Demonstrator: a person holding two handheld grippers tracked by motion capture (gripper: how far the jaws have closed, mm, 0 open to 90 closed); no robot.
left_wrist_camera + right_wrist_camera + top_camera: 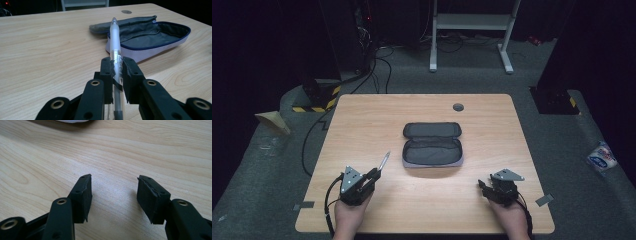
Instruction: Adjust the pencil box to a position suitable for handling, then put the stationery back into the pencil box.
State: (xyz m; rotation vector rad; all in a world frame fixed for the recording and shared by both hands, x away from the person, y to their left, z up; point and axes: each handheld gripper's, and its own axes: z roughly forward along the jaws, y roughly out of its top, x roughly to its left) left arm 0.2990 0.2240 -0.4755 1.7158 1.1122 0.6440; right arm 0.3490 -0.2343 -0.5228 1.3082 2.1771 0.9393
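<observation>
A frosted white pen (115, 42) sticks out forward from my left gripper (116, 65), whose jaws are shut on its barrel. In the high view the pen (384, 162) points up and right from the left gripper (373, 174) toward an open dark grey pencil case (432, 144) lying at the table's middle. The case (150, 37) lies just beyond the pen tip, its lid folded back and its inside bare. My right gripper (113, 192) stands open over bare wood with nothing between its pads; it rests at the table's front right (482, 186).
The wooden table (362, 125) has a round grey cable cap (458, 107) near its far edge. Cables and a white metal frame (472, 30) stand on the floor behind the table. A white packet (602, 156) lies on the floor at the right.
</observation>
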